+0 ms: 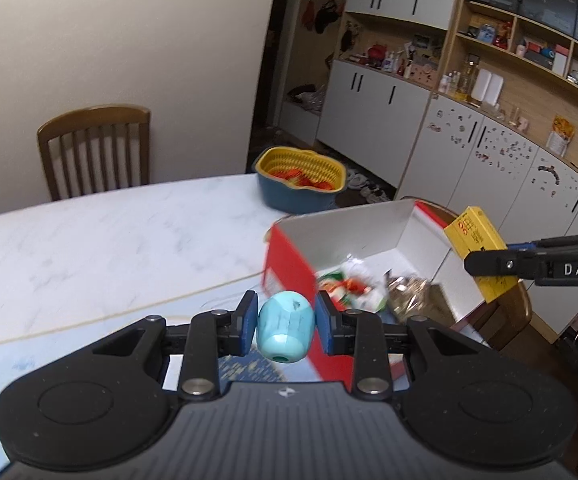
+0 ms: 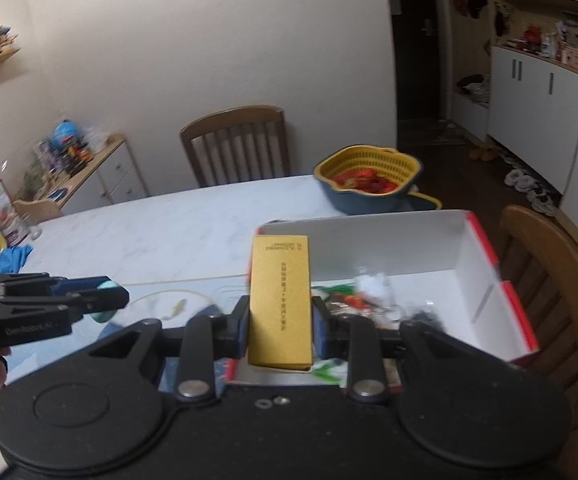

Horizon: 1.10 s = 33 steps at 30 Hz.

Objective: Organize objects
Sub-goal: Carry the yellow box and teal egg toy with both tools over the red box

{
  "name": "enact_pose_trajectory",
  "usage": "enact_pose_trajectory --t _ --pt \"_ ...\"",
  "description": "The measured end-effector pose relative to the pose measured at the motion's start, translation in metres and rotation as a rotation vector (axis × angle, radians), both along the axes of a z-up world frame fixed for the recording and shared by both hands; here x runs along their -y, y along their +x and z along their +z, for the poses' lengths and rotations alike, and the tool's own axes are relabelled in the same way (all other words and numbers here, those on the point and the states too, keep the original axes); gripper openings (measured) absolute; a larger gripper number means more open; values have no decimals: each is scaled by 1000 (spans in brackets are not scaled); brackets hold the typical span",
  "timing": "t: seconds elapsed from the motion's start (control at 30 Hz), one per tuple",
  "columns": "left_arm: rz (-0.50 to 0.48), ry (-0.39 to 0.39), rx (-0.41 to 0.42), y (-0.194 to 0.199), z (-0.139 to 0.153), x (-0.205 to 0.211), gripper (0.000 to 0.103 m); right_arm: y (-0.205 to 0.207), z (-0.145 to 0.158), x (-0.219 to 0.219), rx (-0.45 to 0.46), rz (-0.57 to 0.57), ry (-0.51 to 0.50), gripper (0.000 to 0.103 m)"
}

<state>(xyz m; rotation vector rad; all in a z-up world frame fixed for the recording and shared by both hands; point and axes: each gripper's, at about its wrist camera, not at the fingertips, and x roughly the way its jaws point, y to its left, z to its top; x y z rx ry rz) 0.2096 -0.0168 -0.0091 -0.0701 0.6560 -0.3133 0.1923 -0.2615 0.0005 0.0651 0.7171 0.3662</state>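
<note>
Wooden chair (image 2: 236,142) behind the marble surface (image 2: 169,232). White cabinets (image 1: 373,100) along the far wall. Shoes (image 2: 529,188) on the floor.

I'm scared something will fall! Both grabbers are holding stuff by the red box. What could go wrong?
The left gripper pinches a round turquoise object at its curved sides, so it might slip out and roll across the table. The right gripper holds the tall yellow box only near its lower end; it could tip. The red box already holds packets, so dropped things may land crooked.
</note>
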Motion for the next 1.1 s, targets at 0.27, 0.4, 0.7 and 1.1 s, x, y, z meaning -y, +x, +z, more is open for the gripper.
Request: enact_pose_trajectory --t 0.27,0.4,0.7,1.1 --pt "-44 -7 2 29 5 50 30 9 -3 49 16 -53 4 28" --pt "-67 0 -12 44 -2 76 30 17 -8 71 10 -73 0 28" --pt "-84 42 -74 84 -29 118 30 42 -30 99 -31 -96 -22 28" --pt "-122 102 -145 143 -58 150 30 76 -72 97 -123 -35 -51 28"
